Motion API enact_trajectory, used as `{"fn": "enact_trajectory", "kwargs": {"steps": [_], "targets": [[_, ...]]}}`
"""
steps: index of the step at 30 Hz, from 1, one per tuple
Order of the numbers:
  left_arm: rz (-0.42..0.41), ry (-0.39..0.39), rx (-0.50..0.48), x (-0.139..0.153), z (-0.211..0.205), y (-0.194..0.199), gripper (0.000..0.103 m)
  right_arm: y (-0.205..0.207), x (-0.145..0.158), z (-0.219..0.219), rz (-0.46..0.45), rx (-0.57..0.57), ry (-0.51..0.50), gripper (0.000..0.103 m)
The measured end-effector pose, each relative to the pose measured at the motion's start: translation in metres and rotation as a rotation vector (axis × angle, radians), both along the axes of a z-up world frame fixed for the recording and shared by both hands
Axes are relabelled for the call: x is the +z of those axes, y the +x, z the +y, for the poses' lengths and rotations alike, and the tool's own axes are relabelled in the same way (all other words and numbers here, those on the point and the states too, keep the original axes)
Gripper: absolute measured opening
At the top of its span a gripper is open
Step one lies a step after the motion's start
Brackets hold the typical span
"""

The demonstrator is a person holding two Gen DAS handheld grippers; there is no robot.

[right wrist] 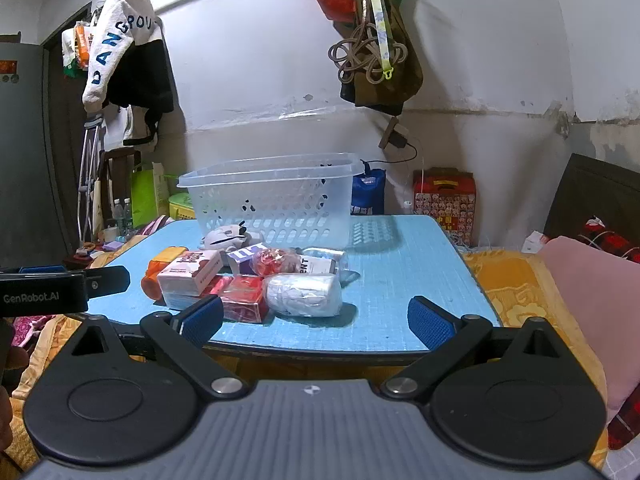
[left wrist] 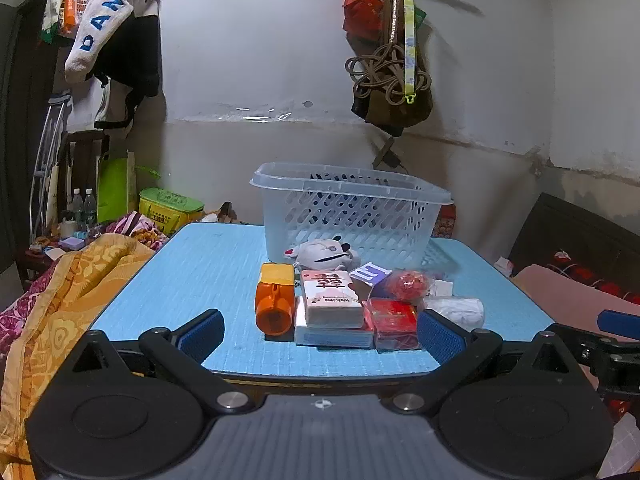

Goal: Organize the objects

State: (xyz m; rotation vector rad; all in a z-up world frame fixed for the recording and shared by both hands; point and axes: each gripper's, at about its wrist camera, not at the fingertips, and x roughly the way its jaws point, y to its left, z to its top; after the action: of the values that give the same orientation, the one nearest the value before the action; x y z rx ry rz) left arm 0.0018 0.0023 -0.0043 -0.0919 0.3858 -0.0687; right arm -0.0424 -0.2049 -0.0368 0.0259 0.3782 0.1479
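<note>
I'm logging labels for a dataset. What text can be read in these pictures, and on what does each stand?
"GenRobot.AI": on the left gripper, seen from the right wrist.
"hola" and "welcome": on the pink-and-white box.
"DANG..." in blue letters: on the white garment hung on the wall.
"...NT": on the white pack, partly hidden.
White marks on the purple box: not legible.
Print on the red box: too blurred.

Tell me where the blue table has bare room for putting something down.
Bare blue table lies left of the orange bottle, and right of the white roll up to the table's right edge. It is crowded in front of the basket, where the boxes lie.
</note>
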Motion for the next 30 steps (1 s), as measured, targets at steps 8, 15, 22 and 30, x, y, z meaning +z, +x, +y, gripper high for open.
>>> {"fn": "enact_trajectory", "kwargs": {"steps": [8, 15, 22, 30], "targets": [[0.003, -0.013, 0.005, -0.0013, 0.0011, -0.0009, 0.103, -0.0005, 0.0006, -0.0018, -0.001, 0.005, 0.014, 0.101], [0.011, -0.009, 0.007, -0.0024, 0.0000, -0.0010, 0.103, -0.0030, 0.0010, -0.0038, -0.014, 0.004, 0.028, 0.101], [0.004, -0.003, 0.009, -0.0019, -0.0010, -0.0030, 0.103, -0.0052, 0.0014, -0.0054, -0.037, -0.001, 0.036, 0.098], [-0.007, 0.011, 0.004, -0.0026, -0.0040, -0.0037, 0.103, -0.0049, 0.0033, -0.0041, -0.058, -0.010, 0.034, 0.098]]}}
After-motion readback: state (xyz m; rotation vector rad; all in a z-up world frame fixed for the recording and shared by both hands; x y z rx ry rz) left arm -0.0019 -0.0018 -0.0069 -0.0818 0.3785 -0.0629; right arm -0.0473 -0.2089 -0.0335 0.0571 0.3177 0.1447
